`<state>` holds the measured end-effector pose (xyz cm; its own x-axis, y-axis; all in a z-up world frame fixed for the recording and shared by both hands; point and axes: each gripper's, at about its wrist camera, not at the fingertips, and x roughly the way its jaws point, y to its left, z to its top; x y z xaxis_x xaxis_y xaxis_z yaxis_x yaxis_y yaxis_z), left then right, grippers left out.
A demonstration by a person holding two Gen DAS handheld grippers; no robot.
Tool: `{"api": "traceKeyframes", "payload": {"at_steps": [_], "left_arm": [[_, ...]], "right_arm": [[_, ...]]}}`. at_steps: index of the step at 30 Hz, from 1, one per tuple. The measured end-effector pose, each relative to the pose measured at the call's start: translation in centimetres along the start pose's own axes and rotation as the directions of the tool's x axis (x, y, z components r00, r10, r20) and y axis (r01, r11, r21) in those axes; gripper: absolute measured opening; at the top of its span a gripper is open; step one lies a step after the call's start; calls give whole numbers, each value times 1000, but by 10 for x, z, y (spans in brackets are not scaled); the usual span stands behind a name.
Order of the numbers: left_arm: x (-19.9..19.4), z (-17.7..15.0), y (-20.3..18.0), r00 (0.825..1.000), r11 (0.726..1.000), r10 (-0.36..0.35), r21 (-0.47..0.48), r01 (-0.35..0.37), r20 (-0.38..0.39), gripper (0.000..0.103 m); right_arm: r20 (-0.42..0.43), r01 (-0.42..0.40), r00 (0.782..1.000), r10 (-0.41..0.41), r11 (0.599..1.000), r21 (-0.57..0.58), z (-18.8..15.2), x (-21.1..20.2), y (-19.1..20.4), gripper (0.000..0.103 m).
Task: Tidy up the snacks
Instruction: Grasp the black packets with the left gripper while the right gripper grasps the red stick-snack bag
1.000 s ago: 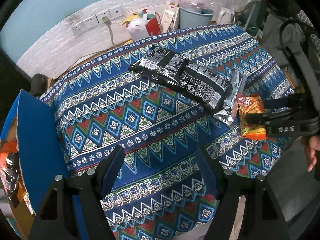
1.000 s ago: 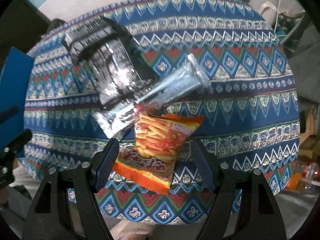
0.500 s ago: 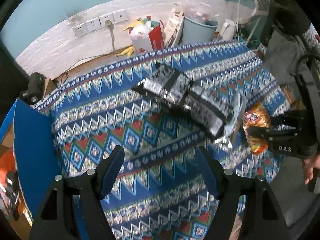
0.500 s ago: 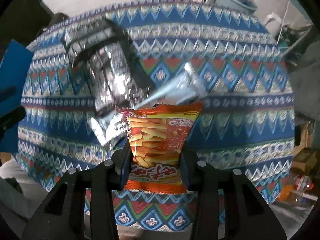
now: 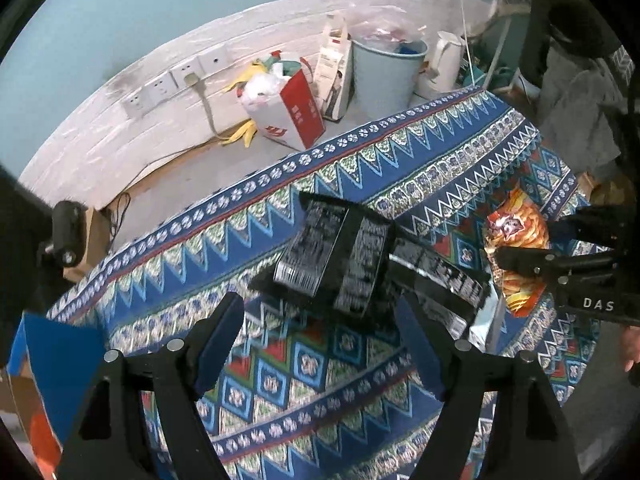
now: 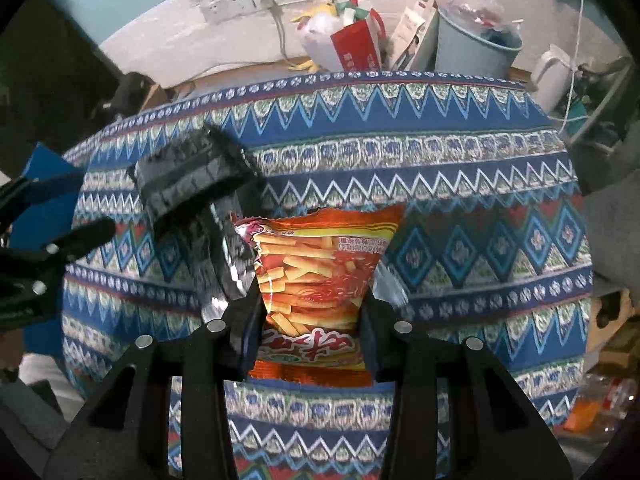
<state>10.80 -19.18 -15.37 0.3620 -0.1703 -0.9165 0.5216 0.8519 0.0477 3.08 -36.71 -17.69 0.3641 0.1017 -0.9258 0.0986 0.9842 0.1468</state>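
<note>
Already the right claw [image 6: 310,320] is pinching the orange snack bag [image 6: 316,276] across its lower half, one pad on each side edge, with the bag's top seam standing free above the table [image 6: 460,208] and its patterned cloth. It looks like a light, air-puffed foil pouch: soft, crinkly and a little slippery, with brittle sticks inside that a hard squeeze could crush. A hold on the flat crimped seam would likely be safer than one across the belly. The left claw [image 5: 320,340] is spread, its jaws opening with nothing between them, just short of the black snack packs [image 5: 340,256] lying on the cloth. Those look flatter and equally light; an end seam or narrow edge seems the best place to grip.
</note>
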Motion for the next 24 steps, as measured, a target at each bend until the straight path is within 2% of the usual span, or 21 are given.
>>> {"api": "traceKeyframes", "payload": {"at_steps": [7,10,15,18,24], "left_arm": [[25,18,-10,997,996,-79,42,78,3,80],[40,23,-15,996,995,-82,61,83,-22,80],[64,25,-18,997,997,-32,74,36,-64,80],[69,25,-16,999,998,-19,65,22,-49,86],[77,28,-11,999,998,23,60,-20,-44,89]], "right_arm": [[9,-34,999,33,999,36,12,10,-14,40],[5,-46,999,46,998,52,16,14,-20,40],[2,-62,998,62,997,53,22,19,-23,40],[3,-70,998,70,996,53,24,20,-23,40],[-3,-78,997,78,995,62,26,24,-26,40]]}}
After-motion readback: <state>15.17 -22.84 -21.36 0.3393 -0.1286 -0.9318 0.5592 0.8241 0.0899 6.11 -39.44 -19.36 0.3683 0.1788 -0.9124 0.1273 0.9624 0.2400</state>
